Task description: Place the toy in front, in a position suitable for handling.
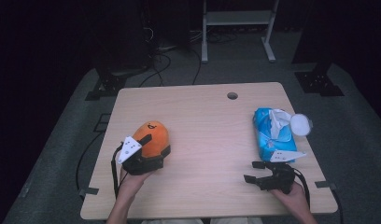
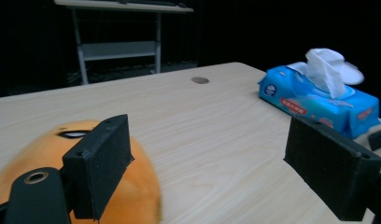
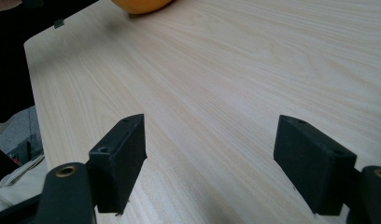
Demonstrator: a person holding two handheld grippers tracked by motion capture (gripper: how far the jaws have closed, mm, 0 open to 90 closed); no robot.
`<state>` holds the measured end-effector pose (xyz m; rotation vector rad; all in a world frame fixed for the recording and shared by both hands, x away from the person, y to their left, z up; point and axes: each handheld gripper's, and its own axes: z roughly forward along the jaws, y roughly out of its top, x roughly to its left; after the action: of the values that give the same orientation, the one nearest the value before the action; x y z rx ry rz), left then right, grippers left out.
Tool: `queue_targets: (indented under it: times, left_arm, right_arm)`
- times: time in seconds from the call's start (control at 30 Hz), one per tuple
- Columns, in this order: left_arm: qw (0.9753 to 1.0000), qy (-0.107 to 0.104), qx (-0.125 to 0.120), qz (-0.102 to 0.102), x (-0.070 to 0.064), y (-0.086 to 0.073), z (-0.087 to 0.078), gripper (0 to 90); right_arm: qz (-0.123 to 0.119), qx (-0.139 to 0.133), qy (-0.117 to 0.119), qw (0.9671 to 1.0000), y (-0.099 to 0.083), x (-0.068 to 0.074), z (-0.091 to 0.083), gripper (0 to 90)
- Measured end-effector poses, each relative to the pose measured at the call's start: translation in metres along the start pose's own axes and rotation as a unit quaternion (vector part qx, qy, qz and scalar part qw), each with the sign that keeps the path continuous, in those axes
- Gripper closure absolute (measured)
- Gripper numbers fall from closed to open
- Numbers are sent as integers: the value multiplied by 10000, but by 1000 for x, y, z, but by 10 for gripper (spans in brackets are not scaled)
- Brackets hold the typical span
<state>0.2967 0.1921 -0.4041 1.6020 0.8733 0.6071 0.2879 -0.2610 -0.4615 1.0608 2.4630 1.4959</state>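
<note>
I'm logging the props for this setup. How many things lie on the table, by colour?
Orange: 1, the plush toy
Blue: 1, the wipes pack
White: 1, the round lid at the pack's far right edge
Total: 3

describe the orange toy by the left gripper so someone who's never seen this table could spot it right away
Start at the light wooden table and look to its left half, near the front edge. There the left gripper sits against a rounded orange plush toy with a small black mark on top. It is the one orange, dome-shaped thing; the blue wipes pack lies far across on the right.
</note>
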Motion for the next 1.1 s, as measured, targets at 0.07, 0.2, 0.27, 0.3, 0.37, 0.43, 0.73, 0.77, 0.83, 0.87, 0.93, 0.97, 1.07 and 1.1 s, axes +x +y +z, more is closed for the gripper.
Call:
queue_targets:
  times: [0.07, 0.2, 0.27, 0.3, 0.37, 0.43, 0.73, 0.77, 0.83, 0.87, 0.93, 0.97, 1.07, 1.1]
  left_arm:
    - [9999, 113, -63, -53, 8, 2, -4, 142]
    - [9994, 287, -144, -109, 20, 4, -11, 141]
    - [9993, 341, -150, -101, 23, 4, -13, 141]
    - [9990, 397, -172, -125, 26, 4, -14, 141]
    - [9982, 555, -191, -142, 36, 2, -19, 141]
    - [9975, 658, -213, -148, 41, -1, -20, 141]
    - [9964, 810, -160, -212, 52, -11, -10, 141]
    - [9964, 808, -162, -206, 52, -12, -8, 141]
    - [9962, 836, -161, -192, 52, -12, -4, 140]
    - [9961, 855, -145, -156, 53, -12, -3, 140]
    - [9958, 902, -130, -131, 54, -13, 0, 140]
    - [9956, 915, -118, -154, 55, -14, 1, 140]
    - [9953, 948, -37, -183, 58, -16, 7, 140]
    - [9953, 947, -10, -197, 59, -17, 9, 140]
  right_arm:
    - [-3, -9, 2, 10000, 0, -1, 0, 241]
    - [28, -4, 14, 10000, -1, -2, 1, 241]
    - [42, 11, 14, 10000, -1, -2, 1, 241]
    - [47, 16, 16, 10000, -1, -2, 2, 241]
    - [35, 38, 19, 10000, -1, -1, 3, 241]
    - [25, 47, 12, 10000, -1, -1, 3, 241]
    - [14, 48, 0, 10000, -1, 0, 3, 241]
    - [9, 43, -3, 10000, -1, 0, 3, 241]
    - [-22, 58, -22, 10000, 0, 0, 2, 241]
    - [-39, 29, -32, 10000, 1, 0, 1, 241]
    - [-6, -30, -4, 10000, 1, 0, -1, 241]
    - [-14, -29, -14, 10000, 2, 0, -2, 241]
    - [-1, -25, -12, 10000, 2, -1, -2, 241]
    - [-9, -14, -11, 10000, 2, -1, -2, 241]
